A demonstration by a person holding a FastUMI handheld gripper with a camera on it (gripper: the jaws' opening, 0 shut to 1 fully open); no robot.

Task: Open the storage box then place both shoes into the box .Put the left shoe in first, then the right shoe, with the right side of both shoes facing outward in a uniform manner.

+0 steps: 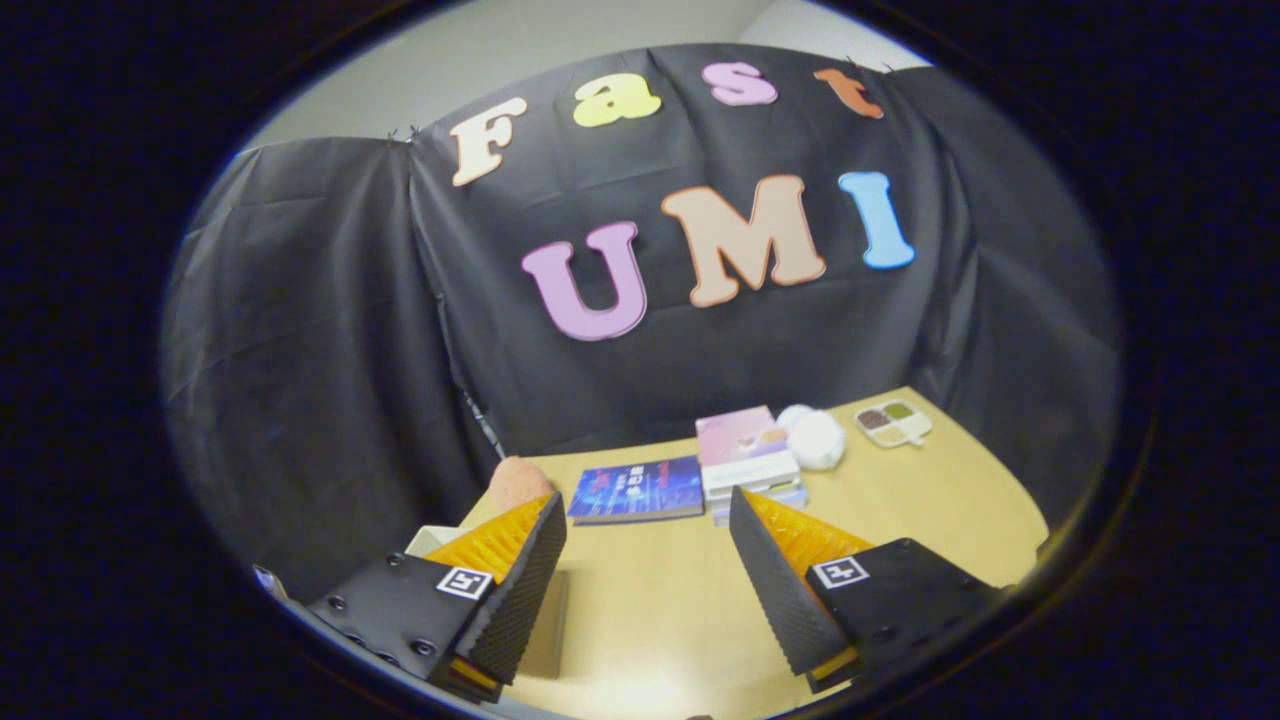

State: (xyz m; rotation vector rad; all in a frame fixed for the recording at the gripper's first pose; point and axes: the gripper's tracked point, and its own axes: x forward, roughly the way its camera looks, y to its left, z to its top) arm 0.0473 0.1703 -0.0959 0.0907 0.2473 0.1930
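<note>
**Supervisor:** Report gripper status and task progress.

**Operator:** From my remote station, the gripper [648,570] reads as spread: its two fingers stand well apart with bare counter [930,520] between them and nothing pinched.

**Supervisor:** Location of the storage box and the shoes?

**Operator:** I cannot confirm either. Just past the left finger sits a pale, box-like edge [432,540] with a rounded pinkish object [518,482] next to it (too little of either shows to identify them as box or shoe). I therefore log no verdict on whether the box is open or whether any shoe is inside it.

**Supervisor:** What else is on the counter?

**Operator:** Beyond the fingers: a blue book [640,488] lying flat, a stack of books [748,455] with a pink cover on top just beside it, a white fluffy ball [816,438] touching the stack's far corner, and a small divided tray [893,421] farther on, near the black cloth wall.

**Supervisor:** Remaining work?

**Operator:** My judgement: this view would fit an empty gripper before any grasp, or one that has released its final shoe. The pictures do not settle which, so I recommend no move on this evidence.
</note>
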